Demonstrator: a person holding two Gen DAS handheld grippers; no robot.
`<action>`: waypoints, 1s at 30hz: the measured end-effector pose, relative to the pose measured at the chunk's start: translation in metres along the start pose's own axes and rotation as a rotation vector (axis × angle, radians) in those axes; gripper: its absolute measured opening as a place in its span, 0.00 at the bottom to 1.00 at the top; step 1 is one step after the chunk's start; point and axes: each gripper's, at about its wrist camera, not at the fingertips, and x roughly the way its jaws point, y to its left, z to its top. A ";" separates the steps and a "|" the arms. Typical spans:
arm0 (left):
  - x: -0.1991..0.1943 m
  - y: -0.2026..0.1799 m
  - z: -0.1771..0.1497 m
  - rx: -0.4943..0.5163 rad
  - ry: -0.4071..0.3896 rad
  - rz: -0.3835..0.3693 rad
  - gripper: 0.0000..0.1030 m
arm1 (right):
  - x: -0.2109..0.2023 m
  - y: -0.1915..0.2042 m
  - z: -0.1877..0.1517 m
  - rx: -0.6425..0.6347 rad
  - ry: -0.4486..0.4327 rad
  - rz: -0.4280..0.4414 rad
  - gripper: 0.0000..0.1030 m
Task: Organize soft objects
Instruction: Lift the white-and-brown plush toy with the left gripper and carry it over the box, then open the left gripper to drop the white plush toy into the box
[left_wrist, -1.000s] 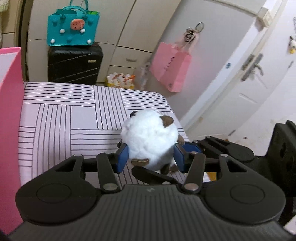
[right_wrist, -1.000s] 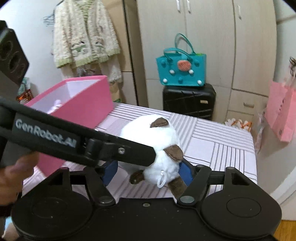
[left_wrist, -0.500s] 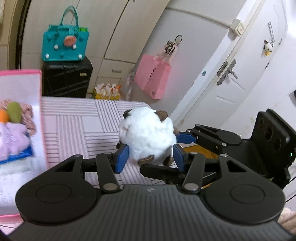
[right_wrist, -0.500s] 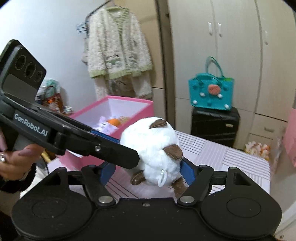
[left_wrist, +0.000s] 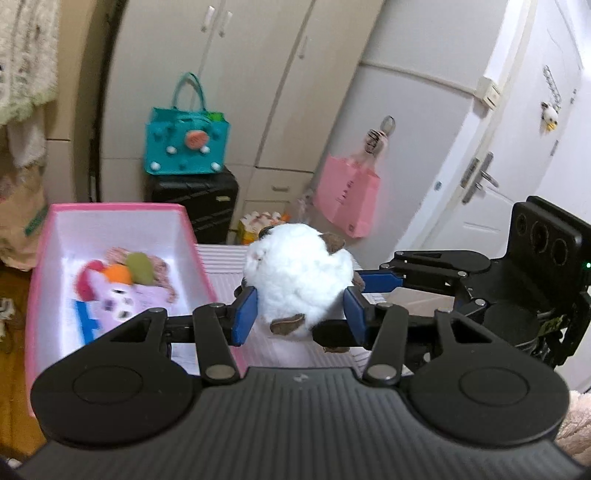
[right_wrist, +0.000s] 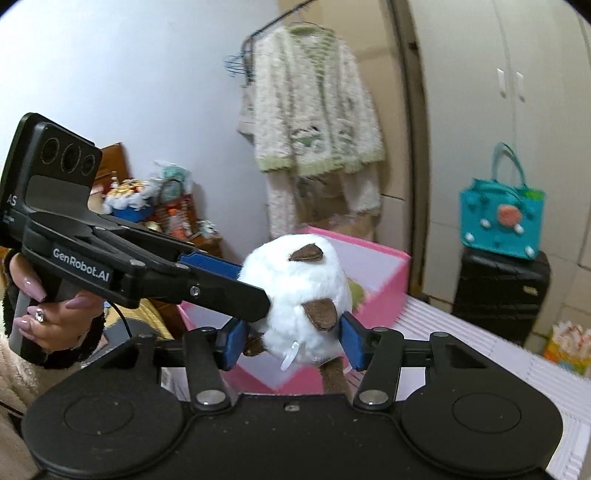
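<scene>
A round white plush toy (left_wrist: 299, 273) with brown ears and feet hangs in the air, held by both grippers at once. My left gripper (left_wrist: 301, 314) is shut on its sides. My right gripper (right_wrist: 291, 341) is shut on the same plush (right_wrist: 295, 295) from a crossing angle. A pink box (left_wrist: 44, 295) with a white inside stands to the left and below, and it shows behind the plush in the right wrist view (right_wrist: 384, 295). Several soft toys (left_wrist: 122, 284) lie in the box.
The pink striped bed (left_wrist: 221, 258) lies under the plush. Behind it stand a black suitcase (left_wrist: 199, 206) with a teal bag (left_wrist: 184, 147) on top, beige wardrobes and a white door. A pink bag (left_wrist: 347, 199) hangs on the right. A fluffy cardigan (right_wrist: 314, 110) hangs on the wall.
Both grippers have lifted the plush off the bed and carried it left towards the pink box. The inside of the box has come into view.
</scene>
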 end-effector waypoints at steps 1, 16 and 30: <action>-0.007 0.004 0.002 -0.001 -0.010 0.017 0.48 | 0.005 0.004 0.005 -0.006 -0.002 0.016 0.57; -0.004 0.090 -0.008 -0.146 0.089 0.217 0.47 | 0.120 0.005 0.015 0.047 0.150 0.207 0.56; 0.049 0.132 -0.038 -0.276 0.187 0.182 0.40 | 0.158 0.014 -0.001 -0.074 0.287 0.163 0.40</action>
